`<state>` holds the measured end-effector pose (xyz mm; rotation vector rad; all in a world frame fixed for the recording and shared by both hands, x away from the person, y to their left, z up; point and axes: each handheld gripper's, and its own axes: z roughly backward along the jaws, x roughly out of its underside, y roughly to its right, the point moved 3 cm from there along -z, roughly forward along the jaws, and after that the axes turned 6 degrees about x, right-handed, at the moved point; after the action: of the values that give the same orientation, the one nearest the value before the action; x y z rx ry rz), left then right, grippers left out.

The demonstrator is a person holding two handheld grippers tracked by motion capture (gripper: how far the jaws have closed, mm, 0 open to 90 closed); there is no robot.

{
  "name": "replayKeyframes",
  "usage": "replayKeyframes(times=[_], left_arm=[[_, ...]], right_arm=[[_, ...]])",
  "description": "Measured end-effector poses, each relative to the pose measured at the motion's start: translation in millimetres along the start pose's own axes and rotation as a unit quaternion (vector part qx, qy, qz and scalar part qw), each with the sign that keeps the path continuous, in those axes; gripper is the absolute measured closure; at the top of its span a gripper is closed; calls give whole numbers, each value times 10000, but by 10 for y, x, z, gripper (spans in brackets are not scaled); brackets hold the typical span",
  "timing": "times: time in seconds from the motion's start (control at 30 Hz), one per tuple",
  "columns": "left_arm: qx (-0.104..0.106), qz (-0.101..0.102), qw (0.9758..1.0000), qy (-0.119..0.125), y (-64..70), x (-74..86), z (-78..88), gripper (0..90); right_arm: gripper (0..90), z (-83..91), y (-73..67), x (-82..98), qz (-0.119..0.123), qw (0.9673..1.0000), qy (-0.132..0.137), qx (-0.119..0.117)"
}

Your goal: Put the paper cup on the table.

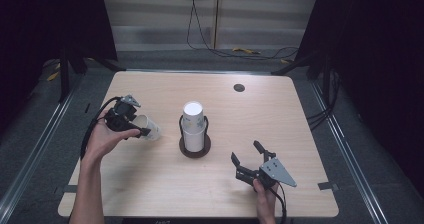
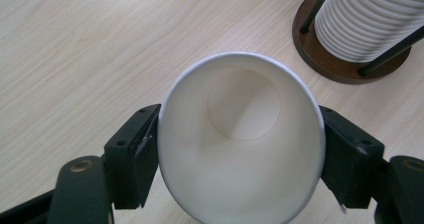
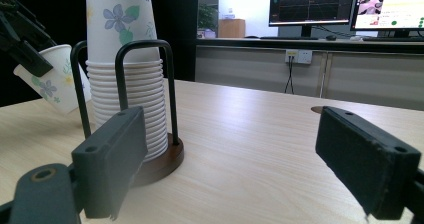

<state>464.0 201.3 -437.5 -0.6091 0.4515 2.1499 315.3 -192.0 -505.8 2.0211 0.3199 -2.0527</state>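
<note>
The white paper cup with blue flowers and green leaves (image 3: 52, 84) is plain white inside. The tall stack of ribbed white paper cups (image 3: 127, 79) carries the same print, in a black wire holder on a dark brown round base (image 3: 162, 166). The pale wood-grain tabletop (image 1: 280, 119) is light beige.
</note>
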Motion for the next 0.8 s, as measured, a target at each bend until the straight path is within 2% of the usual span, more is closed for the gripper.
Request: replayKeyframes(times=[0.13, 0.23, 0.43, 0.67, 0.8], left_arm=[[-44, 35, 9999, -138, -3, 22, -57, 265], [9, -42, 9996, -292, -12, 22, -79, 265], [-212, -17, 9992, -330, -18, -5, -100, 257], [-299, 50, 9986, -441, -17, -38, -145, 241], [-426, -51, 9978, -501, 4, -66, -174, 227]], right_arm=[[126, -1, 0, 0, 3, 10000, 13, -11], [126, 0, -1, 0, 0, 10000, 13, -3], [126, -2, -1, 0, -7, 10000, -5, 3], [126, -1, -1, 0, -3, 10000, 8, 6], [127, -1, -1, 0, -4, 10000, 1, 7]])
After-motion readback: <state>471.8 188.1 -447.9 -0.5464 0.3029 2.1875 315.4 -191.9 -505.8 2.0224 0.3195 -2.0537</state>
